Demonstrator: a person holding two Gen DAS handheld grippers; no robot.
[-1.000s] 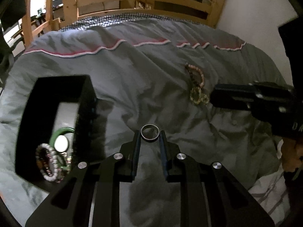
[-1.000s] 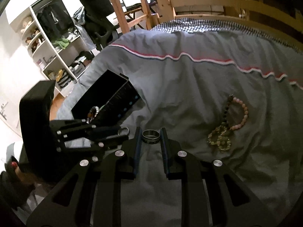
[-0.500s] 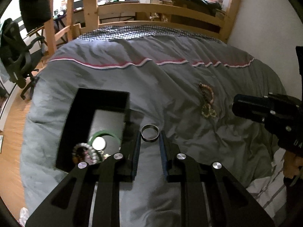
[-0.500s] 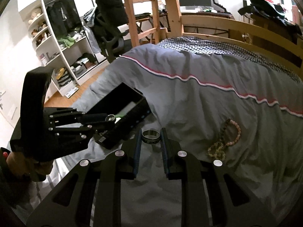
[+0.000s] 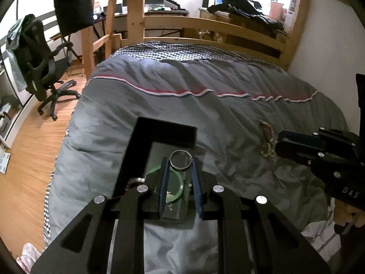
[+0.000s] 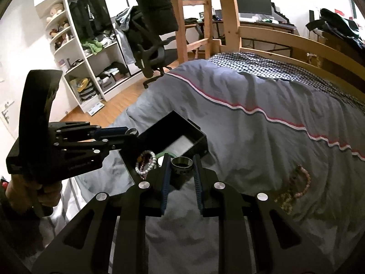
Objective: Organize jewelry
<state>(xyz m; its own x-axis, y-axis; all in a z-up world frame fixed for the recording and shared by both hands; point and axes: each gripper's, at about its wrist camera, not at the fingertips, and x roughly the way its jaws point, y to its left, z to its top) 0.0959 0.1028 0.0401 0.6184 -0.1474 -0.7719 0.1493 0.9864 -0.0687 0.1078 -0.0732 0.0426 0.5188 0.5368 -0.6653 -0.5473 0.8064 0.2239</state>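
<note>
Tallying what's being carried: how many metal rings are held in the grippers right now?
2. One ring sits in the left gripper over the black box; the other ring is in the right gripper.

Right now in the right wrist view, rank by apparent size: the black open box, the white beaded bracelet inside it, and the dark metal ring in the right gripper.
1. Black open box
2. and 3. unsure: white beaded bracelet looks about like the dark metal ring, which sits nearer the camera.

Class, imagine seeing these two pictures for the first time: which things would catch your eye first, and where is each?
Each claw, left and right, pinches a metal ring above the grey bedspread. Below sits an open black box holding a green bangle and beaded bracelets. More beads lie loose to the right.
</note>
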